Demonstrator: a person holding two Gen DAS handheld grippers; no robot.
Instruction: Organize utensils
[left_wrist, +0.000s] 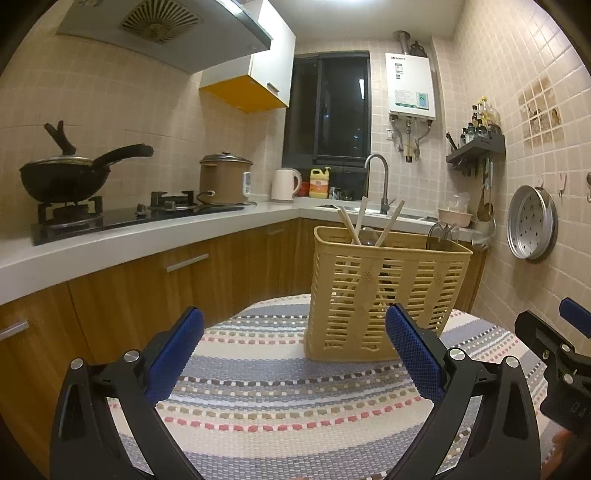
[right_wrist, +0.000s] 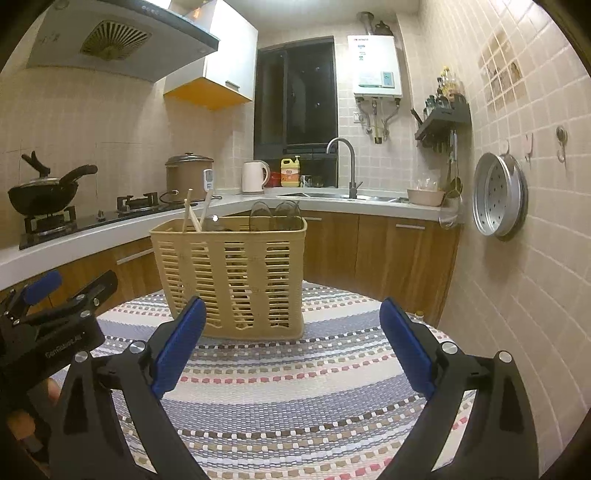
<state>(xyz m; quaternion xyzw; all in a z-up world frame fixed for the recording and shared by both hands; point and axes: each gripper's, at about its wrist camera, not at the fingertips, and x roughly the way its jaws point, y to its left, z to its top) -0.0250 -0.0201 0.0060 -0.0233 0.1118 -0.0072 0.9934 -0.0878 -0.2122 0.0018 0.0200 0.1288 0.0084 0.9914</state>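
A tan slatted plastic basket (left_wrist: 380, 295) stands upright on a round table with a striped woven cloth (left_wrist: 280, 406). It also shows in the right wrist view (right_wrist: 232, 273). Several wooden utensils (left_wrist: 354, 225) stick out of it, along with dark wire-mesh skimmers (right_wrist: 275, 216). My left gripper (left_wrist: 293, 325) is open and empty, just in front of the basket. My right gripper (right_wrist: 291, 314) is open and empty, in front of the basket and a little to its right. The right gripper shows at the edge of the left wrist view (left_wrist: 554, 354), the left gripper in the right wrist view (right_wrist: 55, 310).
An L-shaped white counter (left_wrist: 155, 232) with wooden cabinets runs behind the table. On it are a wok (left_wrist: 66, 177) on a gas stove, a brown cooker (left_wrist: 223, 179), a kettle (left_wrist: 285, 184) and a sink with tap (left_wrist: 380, 181). A metal steamer tray (right_wrist: 498, 195) hangs on the right wall.
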